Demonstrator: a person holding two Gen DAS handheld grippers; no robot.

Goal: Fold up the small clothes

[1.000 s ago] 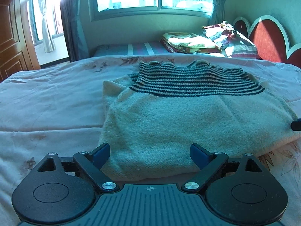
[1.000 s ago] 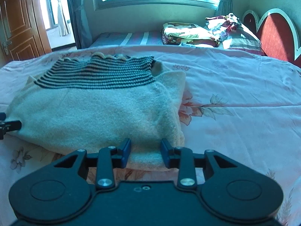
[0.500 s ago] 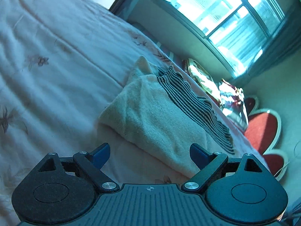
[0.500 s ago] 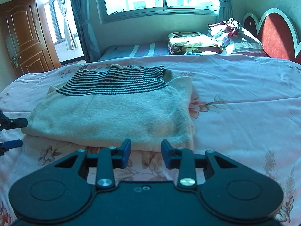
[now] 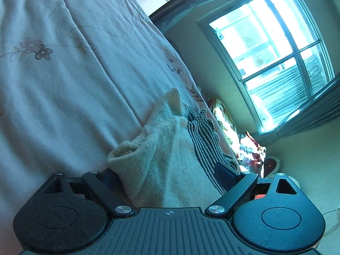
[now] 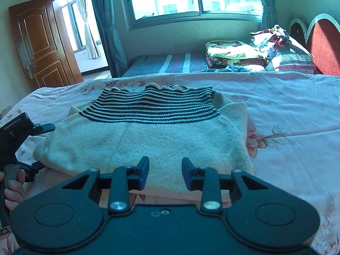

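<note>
A cream knitted sweater (image 6: 148, 140) with a dark-striped top band (image 6: 153, 104) lies folded flat on the pink floral bedspread (image 6: 286, 110). My left gripper (image 6: 45, 146) is turned on its side at the sweater's left edge, jaws wide open, one finger above the edge and one below. In the left wrist view that cream edge (image 5: 161, 161) lies between the spread fingers of the left gripper (image 5: 167, 176) without being pinched. My right gripper (image 6: 164, 173) hovers over the sweater's near edge, its jaws narrowly apart with nothing between them.
A person's hand (image 6: 12, 189) holds the left gripper's handle. Folded quilts and pillows (image 6: 244, 53) are stacked at the back right by a red headboard (image 6: 323, 48). A striped mattress (image 6: 170, 63) lies under the window, and a wooden door (image 6: 40, 42) stands at the left.
The left gripper has rolled onto its side and dropped to the sweater's left edge, which now sits between its jaws. The right gripper drew back slightly. The sweater has not moved.
</note>
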